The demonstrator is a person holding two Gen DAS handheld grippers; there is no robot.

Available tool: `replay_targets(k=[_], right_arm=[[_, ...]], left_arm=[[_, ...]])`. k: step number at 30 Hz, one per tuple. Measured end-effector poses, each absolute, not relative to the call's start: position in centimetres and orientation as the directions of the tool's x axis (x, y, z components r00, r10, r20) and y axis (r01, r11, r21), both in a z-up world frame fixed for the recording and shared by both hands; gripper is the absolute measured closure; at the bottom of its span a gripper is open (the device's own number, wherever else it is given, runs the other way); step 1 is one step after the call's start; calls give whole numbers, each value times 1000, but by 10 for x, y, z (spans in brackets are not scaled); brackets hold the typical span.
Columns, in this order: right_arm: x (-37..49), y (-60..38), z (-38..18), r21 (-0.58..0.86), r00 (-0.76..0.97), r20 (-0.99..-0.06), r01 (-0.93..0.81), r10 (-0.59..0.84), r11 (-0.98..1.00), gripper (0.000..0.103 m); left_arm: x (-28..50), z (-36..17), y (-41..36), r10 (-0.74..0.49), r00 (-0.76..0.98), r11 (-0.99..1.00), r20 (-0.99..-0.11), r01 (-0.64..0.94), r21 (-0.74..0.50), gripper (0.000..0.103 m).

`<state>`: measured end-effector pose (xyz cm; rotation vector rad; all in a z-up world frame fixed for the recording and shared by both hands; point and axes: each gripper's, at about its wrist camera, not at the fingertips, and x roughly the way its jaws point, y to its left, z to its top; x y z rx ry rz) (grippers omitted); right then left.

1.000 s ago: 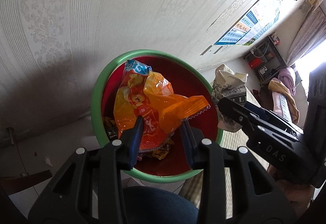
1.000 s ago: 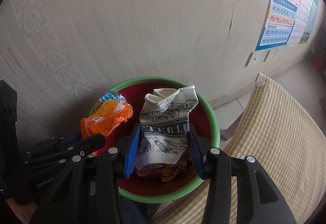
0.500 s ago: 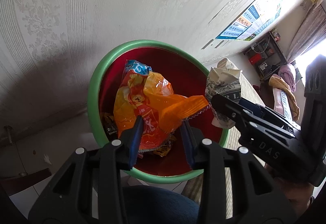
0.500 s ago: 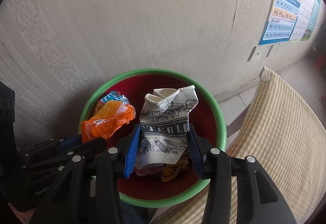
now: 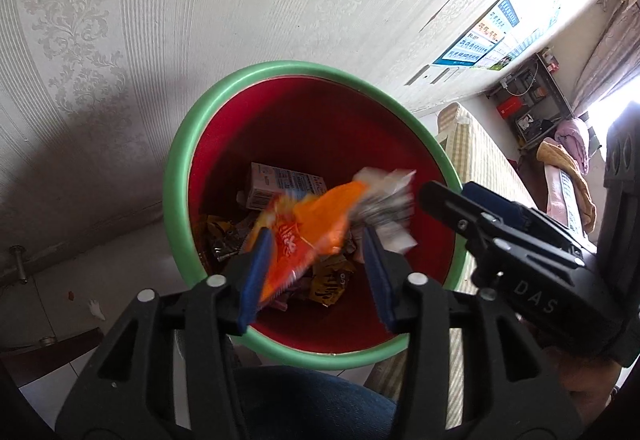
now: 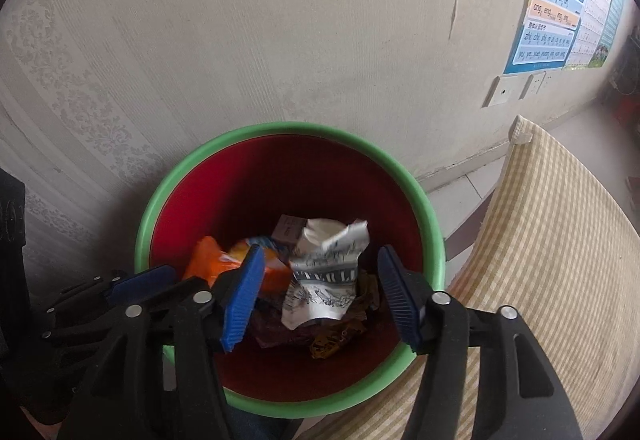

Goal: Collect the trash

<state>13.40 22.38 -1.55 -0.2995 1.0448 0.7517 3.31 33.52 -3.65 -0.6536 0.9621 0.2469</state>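
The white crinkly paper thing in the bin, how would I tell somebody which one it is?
Look against the patterned wall for the round bin with the green rim and red inside. On top of the trash in it, right of the orange snack bag, is the crumpled paper cup. It alone is white with black drawings and letters; the wrappers around it are orange, brown or yellow.

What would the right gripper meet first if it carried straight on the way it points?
Probably the crumpled black-and-white printed wrapper between its opening jaws, apparently dropping free into the red bin. Beyond it lies the trash pile; depth is unclear.
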Motion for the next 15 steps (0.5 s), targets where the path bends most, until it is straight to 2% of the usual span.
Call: replay_targets(k=[1,4,13,15], right_arm=[[136,221,-14,127,286,-861,-679,420,723,38],[138,214,-7,127,305,-853,-666,424,735,29],[130,173,34,106,400,-809,-622,430,776,17],[128,154,44,101,427,-798,-600,424,794,15]], left_arm=[[32,-36,336,-81,562,782,-823,-476,-402,43],[27,-33,335,-60,562,784,-825,-485,-387,28],[16,-1,319,-9,597,801,-802,-476,-364,6],[16,8,309,-8,609,809,-793,-463,-363,6]])
